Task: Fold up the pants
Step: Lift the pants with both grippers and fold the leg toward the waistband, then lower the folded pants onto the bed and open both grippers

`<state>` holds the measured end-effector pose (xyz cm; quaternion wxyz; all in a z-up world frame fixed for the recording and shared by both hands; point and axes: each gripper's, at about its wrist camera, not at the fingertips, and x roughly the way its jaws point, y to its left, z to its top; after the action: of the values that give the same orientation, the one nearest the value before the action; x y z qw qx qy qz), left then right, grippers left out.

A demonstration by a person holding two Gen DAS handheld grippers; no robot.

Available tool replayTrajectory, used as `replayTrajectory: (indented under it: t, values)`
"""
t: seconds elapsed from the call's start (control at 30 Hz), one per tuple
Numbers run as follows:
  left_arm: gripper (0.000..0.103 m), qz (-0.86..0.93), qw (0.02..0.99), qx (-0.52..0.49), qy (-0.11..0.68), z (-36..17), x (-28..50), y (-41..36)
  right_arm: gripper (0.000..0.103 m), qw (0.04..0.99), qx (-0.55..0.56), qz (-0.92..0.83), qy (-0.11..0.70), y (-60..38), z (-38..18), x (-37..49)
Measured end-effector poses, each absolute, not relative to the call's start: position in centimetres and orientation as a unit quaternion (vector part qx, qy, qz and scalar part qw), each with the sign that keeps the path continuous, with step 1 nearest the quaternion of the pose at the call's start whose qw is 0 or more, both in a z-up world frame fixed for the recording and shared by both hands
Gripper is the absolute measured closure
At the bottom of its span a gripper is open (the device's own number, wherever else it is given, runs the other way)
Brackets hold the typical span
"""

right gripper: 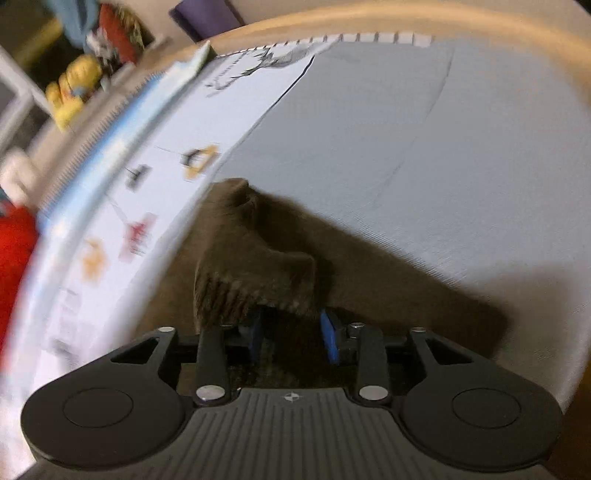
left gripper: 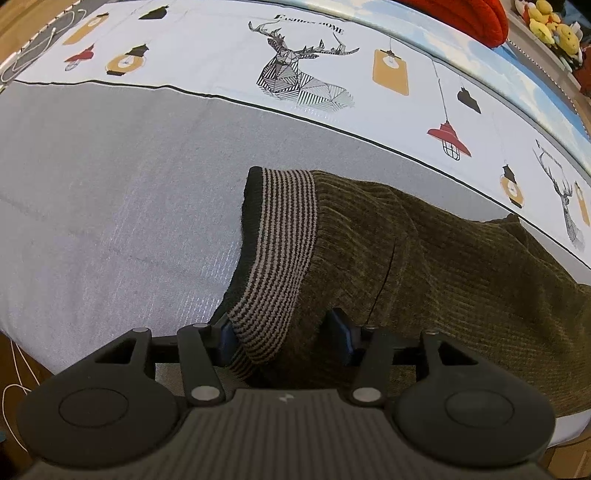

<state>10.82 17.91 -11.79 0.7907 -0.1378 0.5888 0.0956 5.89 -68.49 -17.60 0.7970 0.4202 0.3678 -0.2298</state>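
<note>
Olive-brown ribbed pants (left gripper: 424,266) with a striped waistband (left gripper: 280,236) lie on a grey bed cover (left gripper: 110,192). In the left wrist view my left gripper (left gripper: 284,332) has its blue pads on either side of the waistband's near corner, jaws partly apart with the cloth between them. In the blurred right wrist view my right gripper (right gripper: 291,332) has its blue pads around a lifted fold of the pants (right gripper: 258,266), which drapes over the fingers. The pants run back across the cover (right gripper: 424,147).
A white sheet printed with deer and lamps (left gripper: 295,66) borders the grey cover on the far side. A red object (left gripper: 480,14) and yellow plush toys (left gripper: 550,22) sit beyond it. A white cable (left gripper: 14,387) hangs at the bed's left edge.
</note>
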Motion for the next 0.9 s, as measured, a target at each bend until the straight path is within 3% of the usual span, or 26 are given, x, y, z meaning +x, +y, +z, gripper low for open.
replayTrajectory:
  t: [0.07, 0.3, 0.33, 0.37, 0.4, 0.43, 0.5, 0.57, 0.73, 0.9]
  values:
    - [0.046, 0.094, 0.791, -0.138, 0.589, -11.8, 10.8, 18.0, 0.053, 0.788, 0.448, -0.224, 0.357, -68.7, -17.5, 5.8]
    - [0.043, 0.094, 0.789, -0.136, 0.592, -12.1, 11.1, 18.0, 0.050, 0.796, 0.423, -0.228, 0.368, -68.4, -17.1, 6.8]
    - [0.043, 0.096, 0.788, -0.136, 0.592, -12.1, 11.1, 18.0, 0.052, 0.797, 0.422, -0.228, 0.368, -68.4, -17.0, 6.8]
    - [0.044, 0.098, 0.788, -0.138, 0.592, -12.2, 11.1, 18.1, 0.066, 0.796, 0.421, -0.231, 0.368, -68.5, -16.9, 6.8]
    - [0.048, 0.100, 0.788, -0.140, 0.592, -12.2, 11.2, 18.1, 0.090, 0.796, 0.425, -0.233, 0.363, -68.6, -16.6, 6.7]
    - [0.053, 0.104, 0.789, -0.136, 0.590, -12.2, 11.2, 18.2, 0.099, 0.796, 0.430, -0.236, 0.355, -68.8, -16.2, 6.3]
    - [0.069, 0.106, 0.793, -0.131, 0.585, -11.9, 11.1, 18.3, 0.099, 0.804, 0.431, -0.248, 0.327, -69.1, -14.8, 5.4]
    - [0.075, 0.099, 0.800, -0.139, 0.575, -11.4, 10.8, 18.6, 0.100, 0.817, 0.423, -0.263, 0.291, -69.5, -12.6, 4.1]
    - [0.077, 0.064, 0.813, -0.147, 0.559, -10.3, 9.6, 18.5, 0.101, 0.812, 0.420, -0.314, 0.258, -70.7, -9.9, 0.0]
    - [0.077, 0.060, 0.797, -0.129, 0.587, -11.5, 8.7, 18.7, 0.101, 0.738, 0.415, -0.371, 0.381, -71.8, -13.4, -1.6]
